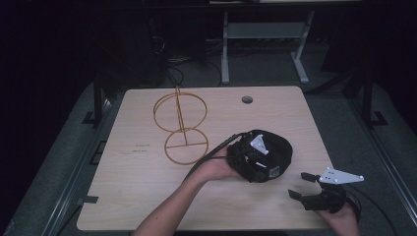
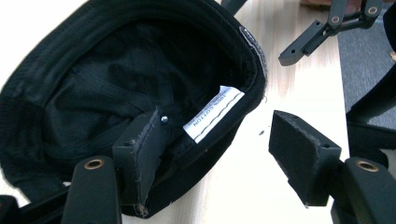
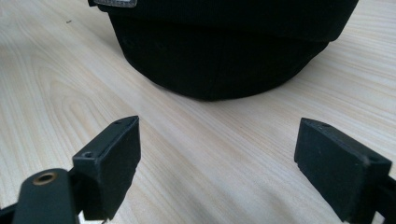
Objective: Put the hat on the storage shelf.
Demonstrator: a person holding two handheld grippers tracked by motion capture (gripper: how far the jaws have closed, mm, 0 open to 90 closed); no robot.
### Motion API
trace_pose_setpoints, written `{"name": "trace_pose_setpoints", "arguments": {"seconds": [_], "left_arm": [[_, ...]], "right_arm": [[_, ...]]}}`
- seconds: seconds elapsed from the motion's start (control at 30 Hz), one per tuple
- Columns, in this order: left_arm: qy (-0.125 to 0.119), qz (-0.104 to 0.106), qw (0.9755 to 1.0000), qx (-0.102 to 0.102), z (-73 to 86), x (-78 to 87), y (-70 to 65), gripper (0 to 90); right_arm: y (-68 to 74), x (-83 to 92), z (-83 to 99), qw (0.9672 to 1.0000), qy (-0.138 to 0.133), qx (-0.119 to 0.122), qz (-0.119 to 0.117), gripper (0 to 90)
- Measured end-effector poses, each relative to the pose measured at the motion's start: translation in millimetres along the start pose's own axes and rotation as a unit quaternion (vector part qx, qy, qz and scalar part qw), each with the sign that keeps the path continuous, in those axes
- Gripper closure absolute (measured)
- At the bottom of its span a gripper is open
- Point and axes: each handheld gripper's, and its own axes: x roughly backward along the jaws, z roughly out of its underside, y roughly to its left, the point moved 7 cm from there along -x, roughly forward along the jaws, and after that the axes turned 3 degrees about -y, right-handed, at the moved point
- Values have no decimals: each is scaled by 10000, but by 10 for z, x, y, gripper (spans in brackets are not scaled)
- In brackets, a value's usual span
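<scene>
a black cotton cap (image 1: 273, 155) is seen lying upside down on the pale wooden table (image 1: 137, 187), right of its middle, with the hollow inside turned up. a white sewn-in label (image 2: 212, 114) is shown on the inner band in the left gripper view. the left gripper (image 2: 219, 149) is placed at the cap's near rim with its jaws spread wide: one jaw is set inside the cap, against the inner band, and the other is held outside over bare table, so that the rim is straddled but not pinched. the right gripper (image 1: 301, 185) is held low near the table's front right edge, close beside the cap yet apart from it, jaws wide and pointed toward the cap's dark side. a golden wire stand of two rings joined by a thin rod (image 1: 181, 127) is seen on the table to the left of the cap, well apart from both grippers.
</scene>
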Motion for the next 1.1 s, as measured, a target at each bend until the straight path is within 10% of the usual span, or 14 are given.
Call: {"name": "trace_pose_setpoints", "arguments": {"seconds": [0.67,1.1], "left_arm": [[157,146,9997,-143,-76,-105,-53,740],[-420,109,9988,219,-313,127,40,797]], "right_arm": [[27,-7,-19,9999,-109,77,-37,143],[36,29,-101,9985,-520,-125,-114,144]]}}
